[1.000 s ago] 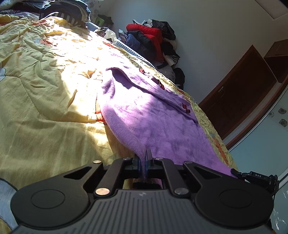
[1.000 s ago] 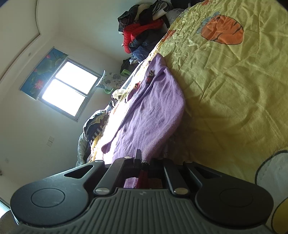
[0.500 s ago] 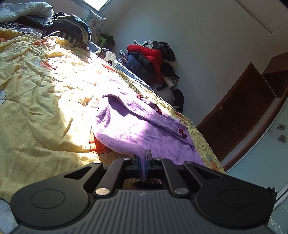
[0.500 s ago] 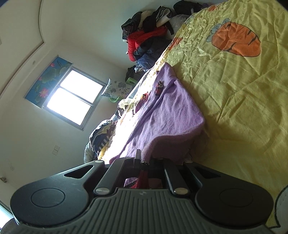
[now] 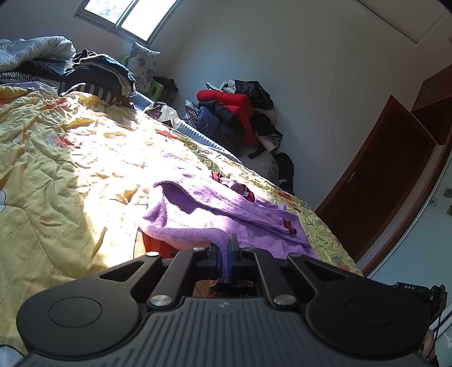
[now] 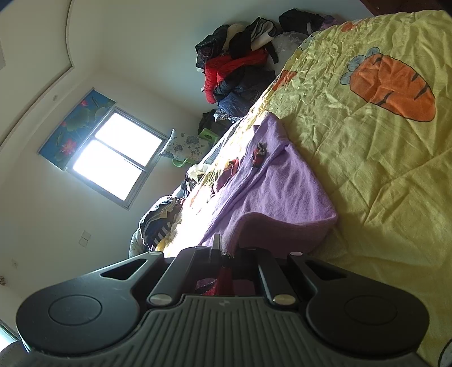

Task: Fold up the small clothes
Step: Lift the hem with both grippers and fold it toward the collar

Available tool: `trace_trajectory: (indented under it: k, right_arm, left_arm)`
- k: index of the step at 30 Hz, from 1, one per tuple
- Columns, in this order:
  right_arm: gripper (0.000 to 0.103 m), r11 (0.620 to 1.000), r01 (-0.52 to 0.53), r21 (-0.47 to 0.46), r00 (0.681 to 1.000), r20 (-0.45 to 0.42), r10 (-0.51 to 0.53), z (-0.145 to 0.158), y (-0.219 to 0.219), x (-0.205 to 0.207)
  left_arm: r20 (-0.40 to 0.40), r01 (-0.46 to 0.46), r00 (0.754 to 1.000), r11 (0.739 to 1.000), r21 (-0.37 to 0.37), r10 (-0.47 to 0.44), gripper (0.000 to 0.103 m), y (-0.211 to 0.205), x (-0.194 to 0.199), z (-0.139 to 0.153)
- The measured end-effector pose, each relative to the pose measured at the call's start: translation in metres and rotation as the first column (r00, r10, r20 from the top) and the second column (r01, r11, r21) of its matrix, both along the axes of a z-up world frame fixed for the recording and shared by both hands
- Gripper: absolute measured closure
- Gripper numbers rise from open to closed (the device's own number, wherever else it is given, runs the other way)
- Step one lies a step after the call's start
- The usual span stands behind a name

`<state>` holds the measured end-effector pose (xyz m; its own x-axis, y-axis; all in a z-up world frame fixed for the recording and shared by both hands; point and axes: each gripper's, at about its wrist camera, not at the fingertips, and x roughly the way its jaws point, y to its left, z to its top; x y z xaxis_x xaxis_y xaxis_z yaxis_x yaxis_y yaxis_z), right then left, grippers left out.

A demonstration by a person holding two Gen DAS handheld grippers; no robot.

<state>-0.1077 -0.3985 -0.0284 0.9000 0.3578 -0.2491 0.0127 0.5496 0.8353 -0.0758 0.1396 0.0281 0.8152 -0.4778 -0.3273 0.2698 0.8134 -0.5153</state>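
Observation:
A small purple knit garment with red trim lies on a yellow bedspread. My left gripper is shut on its near hem and holds that edge folded up over the rest. My right gripper is shut on the other corner of the same hem; the purple garment bulges into a fold just ahead of it. Red trim shows between both pairs of fingers. The garment's sleeves lie folded across its body.
The yellow bedspread carries carrot prints. A pile of red and dark jackets stands by the far wall. Folded dark clothes sit at the bed's head under a window. A brown door is at the right.
Both grippers have carried the hem forward over the garment. The purple cloth is now doubled and shorter, and both cameras have tilted up, showing more wall and window.

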Motion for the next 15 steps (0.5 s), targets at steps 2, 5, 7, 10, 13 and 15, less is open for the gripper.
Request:
trace_trajectory:
  k: [2, 5, 7, 10, 13, 15]
  right_arm:
    - [0.094, 1.000, 0.000, -0.001, 1.000, 0.002, 0.000, 0.001, -0.002, 0.006]
    - [0.094, 1.000, 0.003, 0.004, 1.000, 0.003, -0.003, 0.002, -0.005, 0.016]
    - [0.094, 1.000, 0.004, 0.006, 1.000, 0.004, -0.004, 0.002, -0.007, 0.023]
    - [0.094, 1.000, 0.002, 0.004, 1.000, 0.004, -0.002, 0.004, -0.009, 0.034]
    - [0.094, 1.000, 0.000, -0.006, 1.000, 0.006, 0.000, 0.007, -0.012, 0.047]
    - [0.094, 1.000, -0.004, -0.017, 1.000, 0.008, 0.004, 0.011, -0.012, 0.057]
  left_arm:
    - [0.006, -0.010, 1.000, 1.000, -0.003, 0.010, 0.098, 0.000, 0.004, 0.003]
    - [0.007, -0.024, 1.000, 1.000, -0.017, 0.024, 0.098, -0.001, 0.012, 0.006]
    - [0.010, -0.032, 0.999, 0.999, -0.015, 0.032, 0.098, -0.003, 0.018, 0.008]
    - [0.010, -0.041, 0.999, 0.999, -0.011, 0.041, 0.098, -0.005, 0.027, 0.013]
    - [0.022, -0.046, 0.999, 0.999, 0.000, 0.046, 0.098, -0.007, 0.038, 0.020]
    - [0.029, -0.052, 0.998, 0.999, 0.011, 0.051, 0.098, -0.009, 0.047, 0.025]
